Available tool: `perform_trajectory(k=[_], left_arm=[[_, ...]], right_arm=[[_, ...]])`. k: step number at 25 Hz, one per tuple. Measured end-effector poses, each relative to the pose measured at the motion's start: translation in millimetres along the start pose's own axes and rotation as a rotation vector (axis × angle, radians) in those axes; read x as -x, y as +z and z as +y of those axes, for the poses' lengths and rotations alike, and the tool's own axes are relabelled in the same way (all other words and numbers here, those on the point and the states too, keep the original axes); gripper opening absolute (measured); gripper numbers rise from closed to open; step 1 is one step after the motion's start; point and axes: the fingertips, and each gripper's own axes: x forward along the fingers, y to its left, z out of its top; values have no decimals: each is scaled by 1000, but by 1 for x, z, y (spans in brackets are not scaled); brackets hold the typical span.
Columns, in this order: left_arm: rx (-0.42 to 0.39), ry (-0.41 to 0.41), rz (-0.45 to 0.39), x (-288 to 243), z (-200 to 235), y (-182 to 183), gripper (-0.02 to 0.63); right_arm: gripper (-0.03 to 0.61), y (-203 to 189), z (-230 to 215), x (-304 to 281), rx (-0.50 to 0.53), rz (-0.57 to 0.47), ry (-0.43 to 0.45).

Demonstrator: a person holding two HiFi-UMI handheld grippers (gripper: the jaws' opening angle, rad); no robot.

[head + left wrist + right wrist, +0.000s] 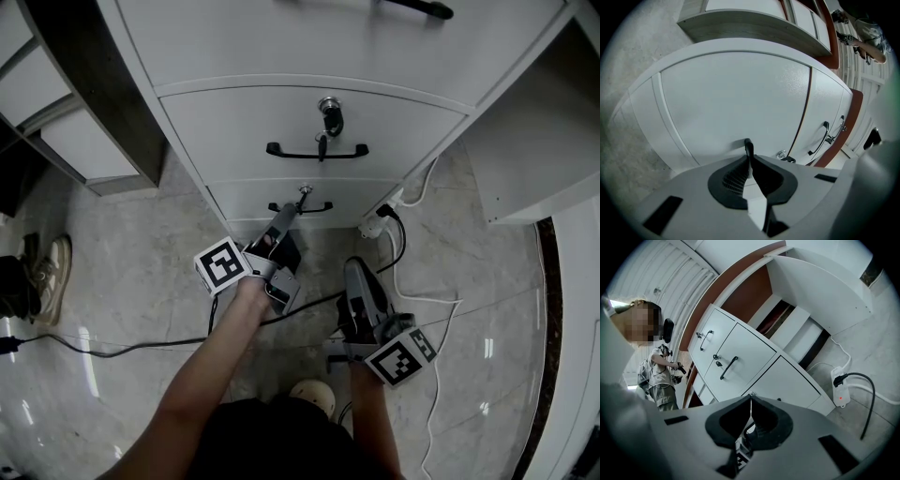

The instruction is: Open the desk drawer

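Directly below the head camera stands a white drawer unit on a pale marble floor, all of its fronts flush and closed. The bottom drawer sits lowest. Its small black handle is at the middle of the front, with a key in the lock just above it.

The left gripper points toward 12 o'clock, and its tips are close to that handle, at the handle's 7 o'clock. Whether they touch it cannot be told. In the left gripper view the left gripper has its jaws pressed together with nothing between them. The bottom drawer fills the picture behind them, and its key peeks out at the tips' 3 o'clock.

The right gripper hangs back at 5 o'clock from the left one, well apart from the unit. Its own view shows the right gripper with jaws closed to a hairline slit, holding nothing.

A white power strip lies on the floor at 3 o'clock from the bottom drawer, with a black cable plugged in. A shoe rests far off at 9 o'clock. In the right gripper view a person stands in the background.
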Motion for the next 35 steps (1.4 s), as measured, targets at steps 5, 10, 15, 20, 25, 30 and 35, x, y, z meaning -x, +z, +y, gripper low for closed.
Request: perform_trajectory(k=[5,10,15,20,25,30,35], left_arm=[[3,-1,8,2,-2,-2,34],[-1,-9,31,8,-5,-9,32],[-2,5,40,14,-5,-12,32],[-5,13,53,19,-7,-18,32],[0,-7,84,31,-13,-32,34],[-4,12,97,36,-11,-34,32],[-8,9,101,43,-15,-41,34]], right_arm=[[18,0,2,3,1,0,-4],[18,1,5,6,5,-4,-4],[18,-2,11,9,7,-7,0],[18,-4,15,13,4,-11,0],[18,-7,22,17,14,0,8],[18,-10,27,23,28,4,9],[18,-12,29,27,28,2,8]])
